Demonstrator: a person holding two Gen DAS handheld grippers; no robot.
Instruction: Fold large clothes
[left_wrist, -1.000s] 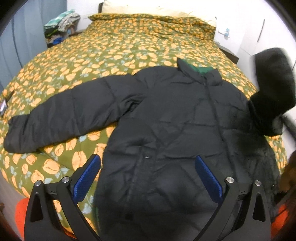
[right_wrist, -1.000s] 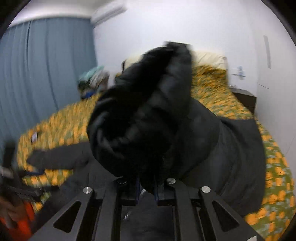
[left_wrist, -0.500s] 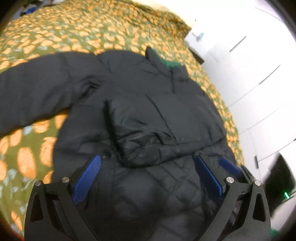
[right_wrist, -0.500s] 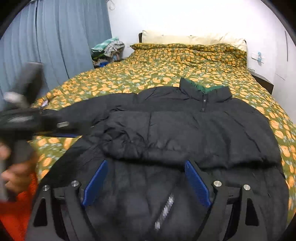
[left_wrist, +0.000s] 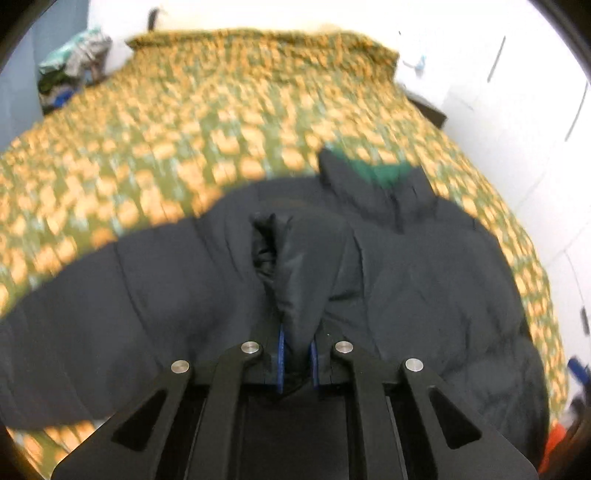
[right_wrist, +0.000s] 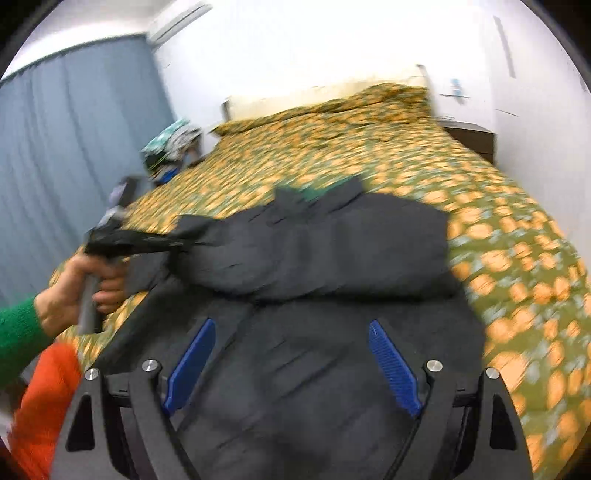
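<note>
Pinching a fold of the black jacket (left_wrist: 424, 280) on the bed (left_wrist: 184, 122) with the left hand-held gripper (left_wrist: 295, 354); right hand-held gripper (right_wrist: 291, 358) spread, empty. Risks slippery padding sliding free, undoing the sleeve fold.

Pretty smeary stuff here. In the left wrist view the bedspread (left_wrist: 177, 147) is motion-blurred, so its orange print is just blobs. The black jacket (left_wrist: 424, 280) runs off the lower left edge, so the sleeve end is cut off, and its hem is hidden behind the left gripper (left_wrist: 295, 363). A fold of jacket fills the gap between the jaws, so the blue pads barely show. In the right wrist view the left gripper is a dark smear, the hand (right_wrist: 79, 295) holding it is soft, and the pile of clothes (right_wrist: 171, 146) is too blurry to identify.
</note>
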